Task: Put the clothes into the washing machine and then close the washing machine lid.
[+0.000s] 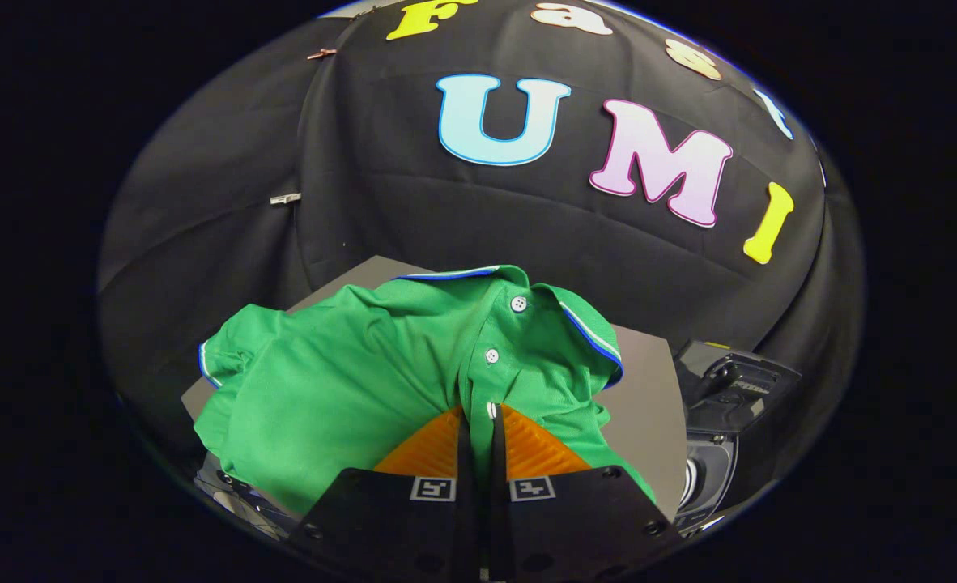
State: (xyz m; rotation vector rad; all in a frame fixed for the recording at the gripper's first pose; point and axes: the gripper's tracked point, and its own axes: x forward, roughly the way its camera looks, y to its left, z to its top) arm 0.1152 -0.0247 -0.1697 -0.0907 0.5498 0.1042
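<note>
A green polo shirt [349,380] with white buttons and blue-and-white trim on collar and sleeve lies crumpled over a grey surface [648,397]. My gripper [478,425] is shut on the shirt's button placket, both fingers pressed together on the fabric just below the collar. The shirt spreads ahead of the fingers and to their left. To the right of the fingers, lower down, stands a dark and white appliance [717,453] with a dark raised part [733,389]; I cannot tell if it is the washing machine's lid.
The grey surface carries the shirt and ends close behind the collar, where the black cloth wall rises. Two small clips [286,198] hold the cloth on the left. A bit of light floor [236,502] shows under the shirt's left side.
</note>
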